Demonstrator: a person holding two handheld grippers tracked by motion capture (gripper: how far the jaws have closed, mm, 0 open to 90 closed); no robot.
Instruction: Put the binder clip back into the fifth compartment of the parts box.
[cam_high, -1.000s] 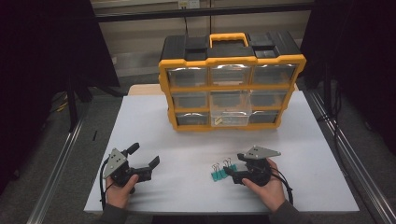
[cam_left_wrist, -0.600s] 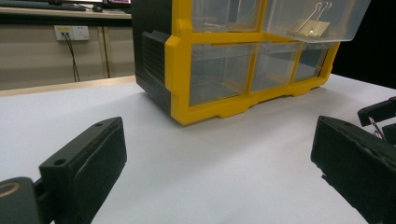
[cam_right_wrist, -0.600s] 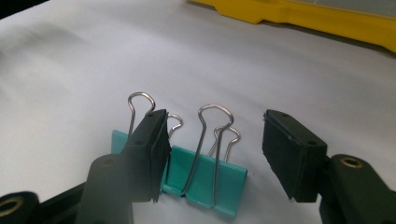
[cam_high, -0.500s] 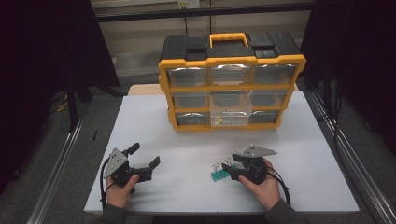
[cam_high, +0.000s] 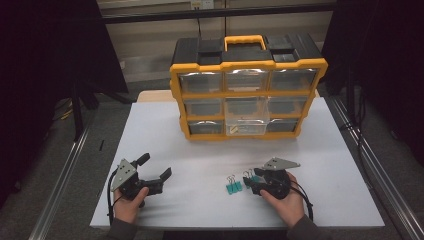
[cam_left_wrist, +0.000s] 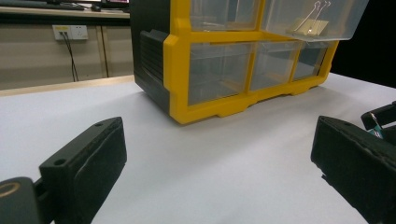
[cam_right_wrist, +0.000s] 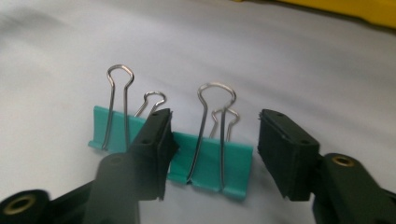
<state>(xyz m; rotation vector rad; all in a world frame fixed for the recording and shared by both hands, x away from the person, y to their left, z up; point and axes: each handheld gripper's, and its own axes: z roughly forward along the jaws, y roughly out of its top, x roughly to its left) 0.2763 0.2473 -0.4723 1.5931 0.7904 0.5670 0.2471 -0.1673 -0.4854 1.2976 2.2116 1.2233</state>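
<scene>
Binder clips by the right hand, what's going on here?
A person holds a hand-held gripper in each hand at a white table. The right hand-held gripper has just been closing around one of two teal binder clips; its pads straddle the clip with gaps showing. The left hand-held gripper sits open. The yellow organizer has one middle drawer pulled out.

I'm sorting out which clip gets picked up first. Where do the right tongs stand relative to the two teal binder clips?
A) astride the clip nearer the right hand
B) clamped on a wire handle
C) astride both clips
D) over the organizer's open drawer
A: in the right gripper view the right tongs straddle the nearer teal clip, while the other clip lies outside them.
</scene>
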